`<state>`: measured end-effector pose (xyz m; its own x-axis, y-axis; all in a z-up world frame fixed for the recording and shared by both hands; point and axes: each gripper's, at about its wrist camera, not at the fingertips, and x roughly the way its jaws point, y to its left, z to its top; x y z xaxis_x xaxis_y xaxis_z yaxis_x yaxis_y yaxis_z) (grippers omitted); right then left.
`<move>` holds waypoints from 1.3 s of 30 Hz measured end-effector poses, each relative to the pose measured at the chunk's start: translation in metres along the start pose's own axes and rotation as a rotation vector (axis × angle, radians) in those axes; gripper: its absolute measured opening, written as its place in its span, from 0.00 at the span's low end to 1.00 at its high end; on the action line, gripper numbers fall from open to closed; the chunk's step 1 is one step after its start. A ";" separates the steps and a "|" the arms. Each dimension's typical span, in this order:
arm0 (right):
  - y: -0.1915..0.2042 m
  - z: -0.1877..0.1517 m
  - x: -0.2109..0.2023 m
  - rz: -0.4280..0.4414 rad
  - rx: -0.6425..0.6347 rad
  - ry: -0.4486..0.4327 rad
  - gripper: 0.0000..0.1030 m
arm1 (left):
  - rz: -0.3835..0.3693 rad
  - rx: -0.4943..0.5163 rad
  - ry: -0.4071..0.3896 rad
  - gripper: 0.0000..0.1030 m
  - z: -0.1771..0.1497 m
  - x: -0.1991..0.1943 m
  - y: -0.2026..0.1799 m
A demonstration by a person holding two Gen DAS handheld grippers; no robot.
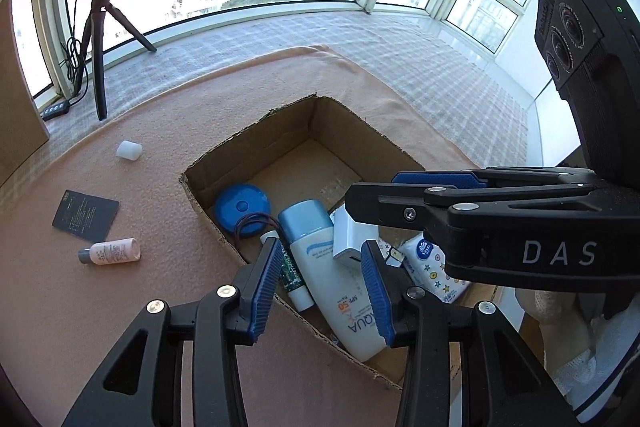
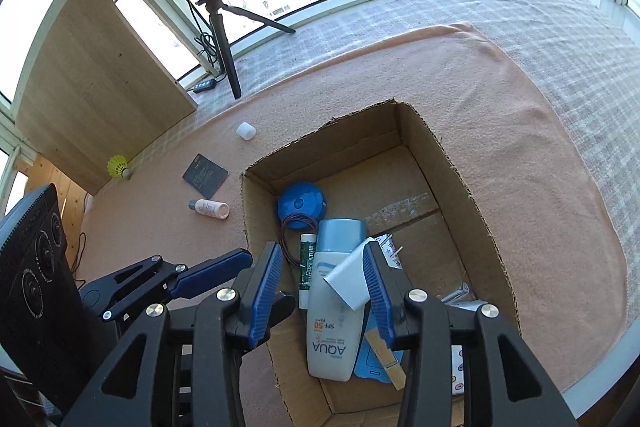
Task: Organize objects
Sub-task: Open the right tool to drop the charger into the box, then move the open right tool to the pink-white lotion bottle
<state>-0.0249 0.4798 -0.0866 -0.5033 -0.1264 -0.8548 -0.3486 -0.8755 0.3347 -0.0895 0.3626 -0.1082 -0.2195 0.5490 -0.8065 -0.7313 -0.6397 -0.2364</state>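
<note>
Blue-padded fingers [image 1: 266, 287] of the left gripper [image 1: 320, 291] fill the foreground of its own view, spread apart and gripping nothing, hanging above the near end of the cardboard box [image 1: 208, 163]; directly between and below them lies the white sunscreen bottle [image 1: 340, 283] with its pale blue cap pointing away; just to the left of that bottle lies a slim green-and-white lip balm tube [image 1: 294, 281]; farther ahead, in the box's left corner, sits a round blue case [image 1: 240, 207] with a dark hair tie [image 1: 250, 223] lying against it; to the right of the fingers a patterned tissue pack [image 1: 436, 267] lies under the right gripper [image 1: 368, 195], which reaches in from the right.

Seen from its own camera, the right gripper [image 2: 322, 291] is also released, jaws wide, over the same sunscreen bottle [image 2: 332, 331]; a white box [image 2: 352, 279] stands close to the inner face of its right finger, though whether they touch cannot be told; a wooden clothespin [image 2: 386, 355] lies lower right of the bottle.

Outside the box, left of both grippers on the pink blanket [image 1: 140, 307], lie a small pink bottle [image 1: 112, 251], a dark card [image 1: 86, 215] and a white cap [image 1: 129, 149]; a yellow shuttlecock [image 2: 119, 167] rests far left.
</note>
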 end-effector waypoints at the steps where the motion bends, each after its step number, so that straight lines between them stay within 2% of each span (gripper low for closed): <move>1: 0.001 0.000 0.000 0.004 0.001 0.000 0.38 | 0.011 -0.004 0.001 0.43 -0.001 -0.002 0.001; 12: 0.028 0.003 0.003 0.018 -0.066 -0.017 0.38 | 0.101 -0.087 -0.003 0.43 -0.021 -0.029 0.038; 25: 0.087 0.016 0.027 0.089 -0.204 0.007 0.38 | 0.258 -0.272 0.003 0.43 -0.081 -0.082 0.140; 35: 0.142 0.027 0.083 0.154 -0.258 0.112 0.38 | 0.429 -0.456 0.012 0.43 -0.132 -0.127 0.210; 39: 0.156 0.034 0.115 0.133 -0.256 0.171 0.38 | 0.425 -0.493 0.004 0.43 -0.146 -0.139 0.223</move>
<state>-0.1644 0.3446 -0.1190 -0.3836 -0.3046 -0.8718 -0.0680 -0.9322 0.3556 -0.1274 0.0653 -0.1280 -0.4212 0.1917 -0.8865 -0.1985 -0.9732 -0.1162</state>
